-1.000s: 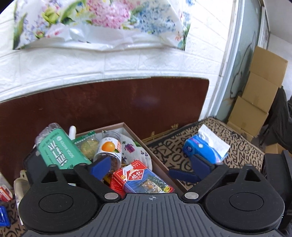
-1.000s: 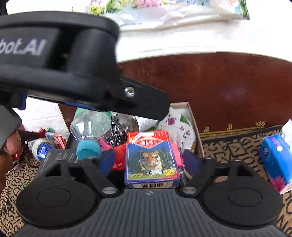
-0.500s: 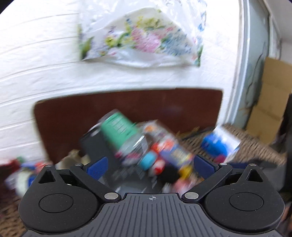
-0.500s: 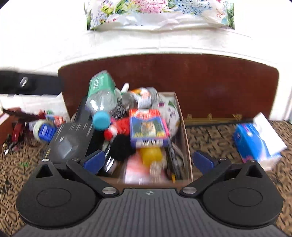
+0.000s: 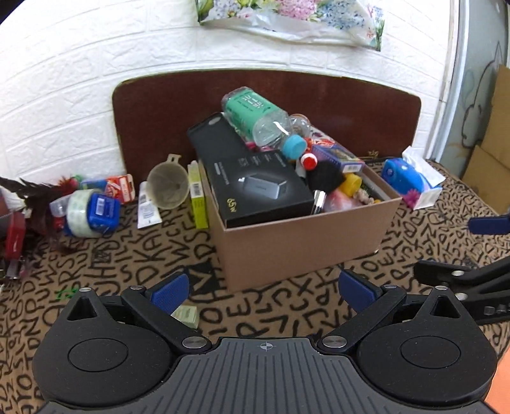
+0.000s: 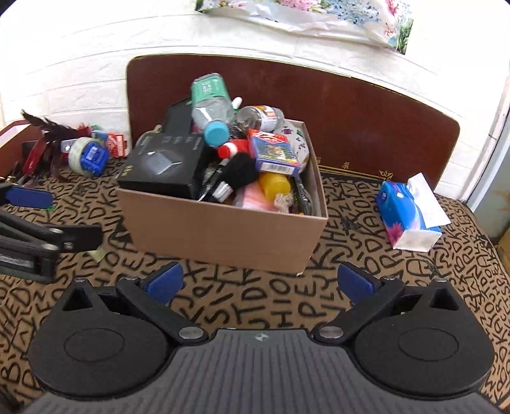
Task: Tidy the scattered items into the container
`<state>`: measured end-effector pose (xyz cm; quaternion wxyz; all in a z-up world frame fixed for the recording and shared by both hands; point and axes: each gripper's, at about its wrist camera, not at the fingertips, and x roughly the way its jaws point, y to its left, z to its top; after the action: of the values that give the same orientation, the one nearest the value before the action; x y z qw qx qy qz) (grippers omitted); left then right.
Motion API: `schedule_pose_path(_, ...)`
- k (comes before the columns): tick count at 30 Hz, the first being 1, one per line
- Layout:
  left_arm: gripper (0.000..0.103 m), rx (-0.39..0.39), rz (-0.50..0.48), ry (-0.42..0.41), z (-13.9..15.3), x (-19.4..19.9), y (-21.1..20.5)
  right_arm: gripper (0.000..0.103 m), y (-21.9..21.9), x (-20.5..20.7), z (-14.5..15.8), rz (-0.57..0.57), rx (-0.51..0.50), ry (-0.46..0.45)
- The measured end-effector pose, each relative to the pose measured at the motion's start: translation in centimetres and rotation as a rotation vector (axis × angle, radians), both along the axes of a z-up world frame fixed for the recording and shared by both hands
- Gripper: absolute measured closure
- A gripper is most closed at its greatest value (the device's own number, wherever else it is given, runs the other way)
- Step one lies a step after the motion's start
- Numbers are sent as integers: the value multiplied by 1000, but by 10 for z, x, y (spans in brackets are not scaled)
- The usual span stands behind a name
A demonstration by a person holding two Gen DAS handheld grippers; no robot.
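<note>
Behind the heaped cardboard box (image 6: 223,229), lower contents buried, both grippers' jaws wide apart, holding nothing, right gripper (image 6: 259,281), left gripper (image 5: 264,288).

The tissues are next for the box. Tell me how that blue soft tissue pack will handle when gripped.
The blue soft-wrapped tissue pack probably squashes under pressure, since its wrapper looks pliable. It is likely light. The loose white tissue sticking out may tear or pull free, so grip the body.

A brown mat (image 6: 261,302) with black letters covers the floor. Behind it stands a dark wooden board (image 6: 366,121) against a white brick wall (image 5: 79,79). Above the board hangs a flowery plastic sheet (image 5: 293,16).
</note>
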<state>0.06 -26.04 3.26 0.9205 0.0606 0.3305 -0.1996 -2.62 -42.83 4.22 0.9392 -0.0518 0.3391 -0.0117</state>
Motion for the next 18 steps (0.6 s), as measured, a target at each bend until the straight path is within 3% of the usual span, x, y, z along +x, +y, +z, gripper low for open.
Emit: schedule_pose_path(18,0,50,-46,-7,0,-36,-2,1,23,-43,4,31,-23,-6)
